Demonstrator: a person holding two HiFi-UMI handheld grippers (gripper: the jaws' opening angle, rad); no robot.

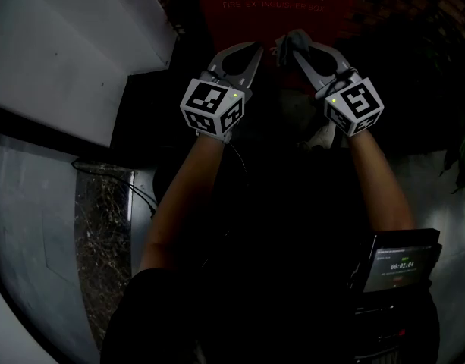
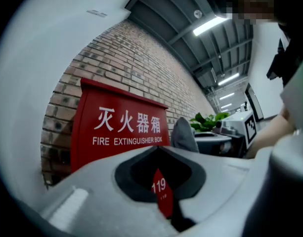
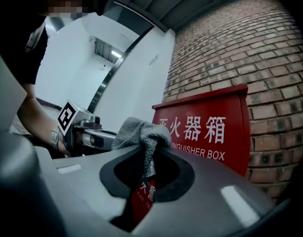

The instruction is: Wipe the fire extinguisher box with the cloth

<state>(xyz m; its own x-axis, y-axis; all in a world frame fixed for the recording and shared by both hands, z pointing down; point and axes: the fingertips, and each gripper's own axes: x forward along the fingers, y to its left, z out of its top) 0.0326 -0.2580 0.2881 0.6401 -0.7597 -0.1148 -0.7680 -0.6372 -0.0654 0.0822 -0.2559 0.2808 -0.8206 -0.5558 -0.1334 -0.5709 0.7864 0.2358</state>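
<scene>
One cloth [image 3: 136,130], apparently in right gripper [image 3: 147,154].

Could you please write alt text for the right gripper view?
The right gripper, shut on a grey cloth, points at a red fire extinguisher box that stands against a brick wall.

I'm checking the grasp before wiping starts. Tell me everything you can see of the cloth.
The cloth is grey, with a nubby towelling look, bunched into a soft wad. The right gripper pinches it between its fingers; one fold hangs down between them, the rest bulges over the tips. It is in front of the red fire extinguisher box; contact with the box cannot be told.
</scene>
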